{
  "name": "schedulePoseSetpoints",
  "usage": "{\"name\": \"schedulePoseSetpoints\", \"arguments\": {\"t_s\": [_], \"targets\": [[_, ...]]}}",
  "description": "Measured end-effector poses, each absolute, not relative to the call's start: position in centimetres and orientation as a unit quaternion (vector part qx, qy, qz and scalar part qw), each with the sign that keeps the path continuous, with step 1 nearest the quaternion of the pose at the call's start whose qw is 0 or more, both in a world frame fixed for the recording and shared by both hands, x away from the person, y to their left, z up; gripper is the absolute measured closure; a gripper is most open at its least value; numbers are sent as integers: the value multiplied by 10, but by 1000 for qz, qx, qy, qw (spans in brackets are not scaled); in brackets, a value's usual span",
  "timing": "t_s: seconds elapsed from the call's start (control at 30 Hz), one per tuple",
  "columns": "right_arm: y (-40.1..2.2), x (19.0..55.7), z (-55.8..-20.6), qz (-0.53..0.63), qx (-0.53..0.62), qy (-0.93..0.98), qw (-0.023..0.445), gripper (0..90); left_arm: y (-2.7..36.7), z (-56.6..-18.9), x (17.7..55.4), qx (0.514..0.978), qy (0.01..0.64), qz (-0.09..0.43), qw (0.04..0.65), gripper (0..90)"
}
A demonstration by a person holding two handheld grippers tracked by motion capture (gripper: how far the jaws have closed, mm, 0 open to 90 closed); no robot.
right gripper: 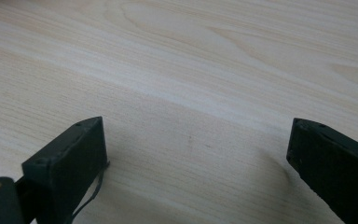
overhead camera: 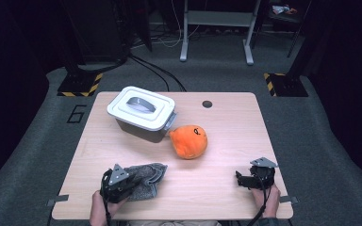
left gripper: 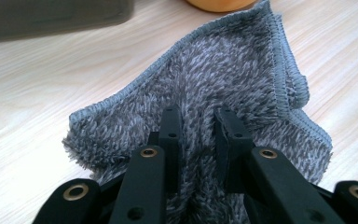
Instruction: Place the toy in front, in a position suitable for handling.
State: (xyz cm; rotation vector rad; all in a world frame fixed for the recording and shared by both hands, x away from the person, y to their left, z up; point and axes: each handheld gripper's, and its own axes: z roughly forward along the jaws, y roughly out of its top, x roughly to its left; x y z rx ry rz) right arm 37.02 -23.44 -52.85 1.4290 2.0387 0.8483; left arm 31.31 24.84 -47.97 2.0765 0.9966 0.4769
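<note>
A grey fluffy cloth (overhead camera: 146, 180) lies bunched at the table's front left. My left gripper (overhead camera: 128, 182) is shut on it; in the left gripper view a fold of the cloth (left gripper: 223, 79) is pinched between the two black jaws of the left gripper (left gripper: 198, 119). An orange plush toy (overhead camera: 189, 141) sits near the table's middle, its edge (left gripper: 219, 4) just beyond the cloth. My right gripper (overhead camera: 239, 179) rests at the front right, jaws wide apart. In its own view the right gripper (right gripper: 196, 140) has only bare wood between its jaws.
A grey lidded box (overhead camera: 141, 113) with a white lid and handle stands at the back left, close to the plush toy. The wooden table (overhead camera: 226, 127) has a small dark hole (overhead camera: 207, 104) near its far edge.
</note>
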Motion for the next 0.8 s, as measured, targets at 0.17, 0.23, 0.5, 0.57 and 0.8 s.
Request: {"name": "schedulePoseSetpoints", "arguments": {"t_s": [0.17, 0.23, 0.5, 0.57, 0.8], "targets": [[-234, 370, -528, 312, 526, 750, 253, 39, 241, -479, 316, 817, 384, 181, 390, 747], [-234, 370, -528, 312, 526, 750, 253, 39, 233, -477, 317, 822, 373, 179, 392, 747], [-234, 370, -529, 313, 526, 750, 252, 40, 214, -474, 321, 829, 351, 169, 401, 747], [-234, 370, -529, 312, 525, 750, 253, 40, 208, -474, 322, 830, 347, 164, 404, 747], [-234, 370, -528, 312, 526, 750, 254, 40, 189, -474, 325, 839, 326, 152, 408, 746]]}}
